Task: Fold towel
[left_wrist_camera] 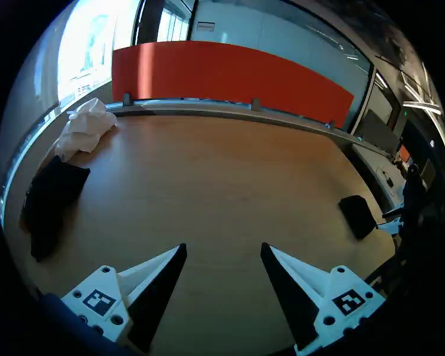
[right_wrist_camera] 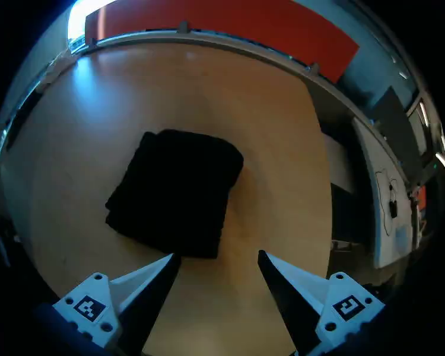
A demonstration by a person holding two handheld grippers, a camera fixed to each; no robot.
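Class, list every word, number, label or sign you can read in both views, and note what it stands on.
None can be read.
Marker squares on the left tongs and right tongs: black-and-white patterns, no letters.
Wall plate: too blurred to read.

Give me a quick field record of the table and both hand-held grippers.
left hand-held gripper: open, empty, above the table
right hand-held gripper: open, empty, pointing at the black towel
black towel: folded, lying flat on the table
white cloth: crumpled, far left of table
dark cloth: left table edge, near white cloth
backdrop: orange divider along far edge
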